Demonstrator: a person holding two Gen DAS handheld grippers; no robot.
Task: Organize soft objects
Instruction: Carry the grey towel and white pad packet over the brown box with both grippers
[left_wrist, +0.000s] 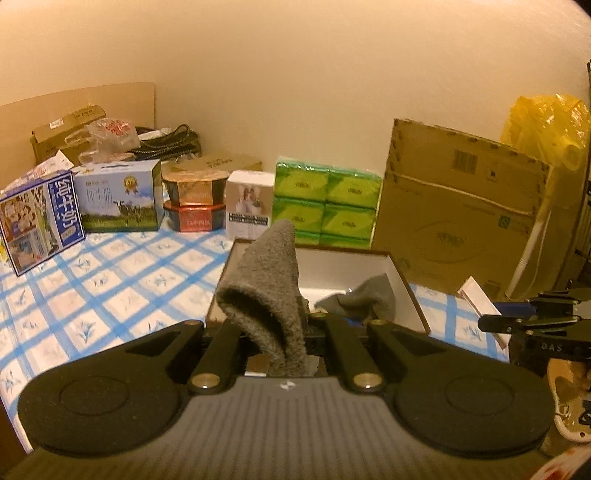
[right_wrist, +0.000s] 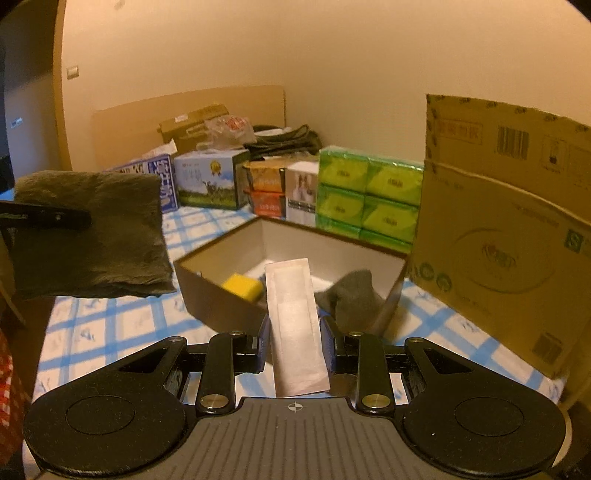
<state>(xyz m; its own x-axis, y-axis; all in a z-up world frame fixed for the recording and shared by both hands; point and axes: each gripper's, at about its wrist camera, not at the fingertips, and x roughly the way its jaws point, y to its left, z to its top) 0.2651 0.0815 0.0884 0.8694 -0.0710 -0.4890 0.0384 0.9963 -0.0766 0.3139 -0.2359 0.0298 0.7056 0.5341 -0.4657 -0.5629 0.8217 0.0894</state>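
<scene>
The left tongs (left_wrist: 275, 328) are clamped on a grey fleecy cloth (left_wrist: 264, 291), held up in the air at the box's (right_wrist: 218, 299) 9 o'clock side. The right tongs (right_wrist: 294, 339) grip a flat white packet (right_wrist: 295, 332) at the box's 6 o'clock rim. Inside the box on the checked table (right_wrist: 110, 332) lie a yellow sponge (right_wrist: 242, 286) and another grey cloth (right_wrist: 351, 295).
</scene>
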